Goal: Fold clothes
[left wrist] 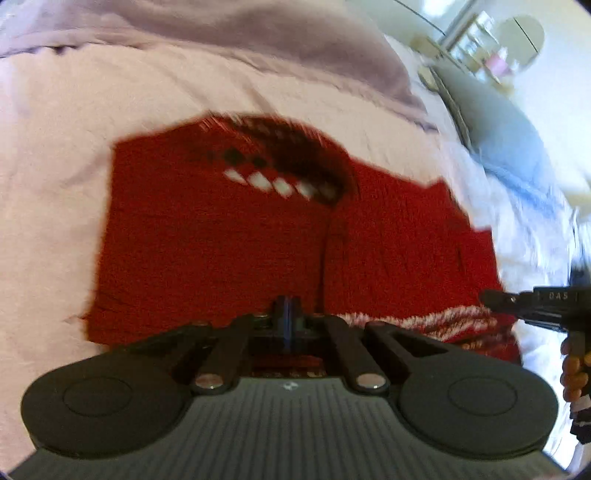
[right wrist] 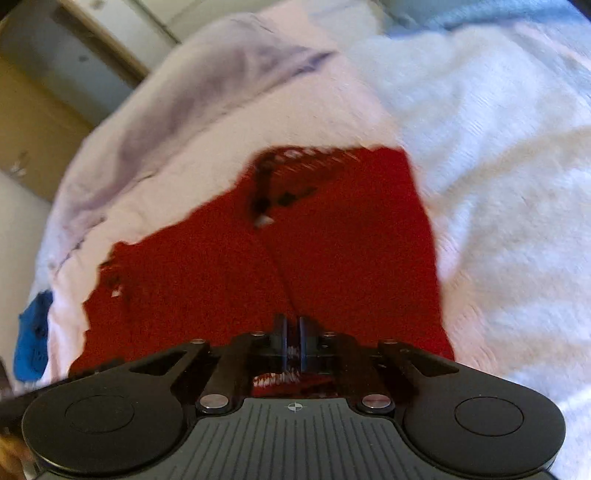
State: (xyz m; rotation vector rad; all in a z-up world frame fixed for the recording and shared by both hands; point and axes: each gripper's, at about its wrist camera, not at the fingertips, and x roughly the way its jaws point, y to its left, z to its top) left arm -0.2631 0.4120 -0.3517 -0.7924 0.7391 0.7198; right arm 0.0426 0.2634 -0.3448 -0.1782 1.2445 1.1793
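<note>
A red knit sweater [left wrist: 221, 236] with a black and white diamond pattern near its collar lies spread on a pale pink bedcover [left wrist: 55, 184]. My left gripper [left wrist: 287, 314] is shut on the sweater's near hem, which has a red and white striped edge [left wrist: 424, 321]. My right gripper [right wrist: 293, 343] is shut on the same sweater [right wrist: 332, 258] at its near hem; striped fabric shows between its fingers. The right gripper also shows at the right edge of the left wrist view [left wrist: 491, 297], at the hem's other corner.
A lilac cloth [left wrist: 221, 29] lies bunched at the far side of the bed. A white blanket [right wrist: 498, 184] covers the right part. A blue item [right wrist: 33, 343] lies at the bed's left edge. Wooden furniture [right wrist: 33, 122] stands beyond the bed.
</note>
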